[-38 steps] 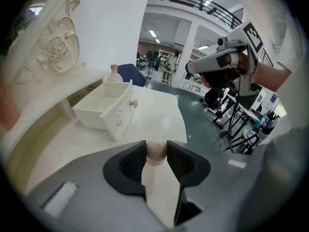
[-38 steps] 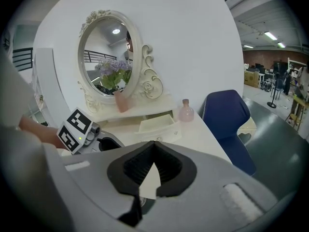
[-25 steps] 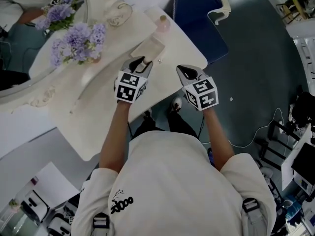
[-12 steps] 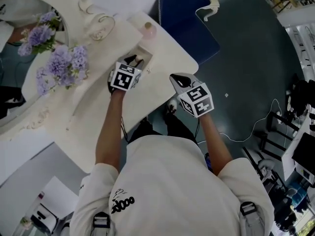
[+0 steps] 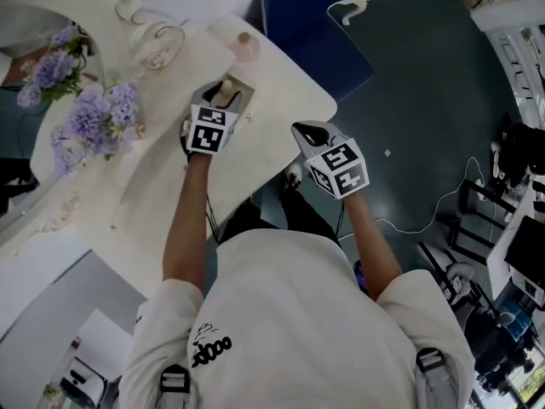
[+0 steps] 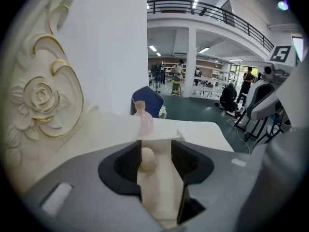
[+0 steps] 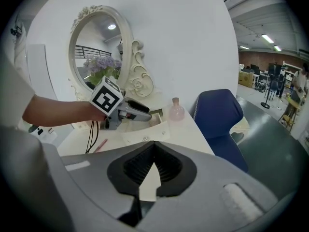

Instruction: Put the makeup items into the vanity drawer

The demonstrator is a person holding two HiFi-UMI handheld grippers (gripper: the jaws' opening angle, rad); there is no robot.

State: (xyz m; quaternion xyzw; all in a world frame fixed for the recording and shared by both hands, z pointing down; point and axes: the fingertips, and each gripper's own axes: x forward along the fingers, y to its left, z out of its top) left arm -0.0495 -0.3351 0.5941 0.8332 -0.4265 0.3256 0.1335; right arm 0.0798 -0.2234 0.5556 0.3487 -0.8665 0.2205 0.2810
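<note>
As left claw (image 6: 156, 150) opens, bottle (image 6: 158, 190) (cream) stands between.

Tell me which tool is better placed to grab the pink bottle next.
Probably the left tool: its jaws are opening around the cream bottle over the drawer, and the pink bottle stands just ahead of it. The right tool, shut and empty, hangs back near the table edge.
</note>
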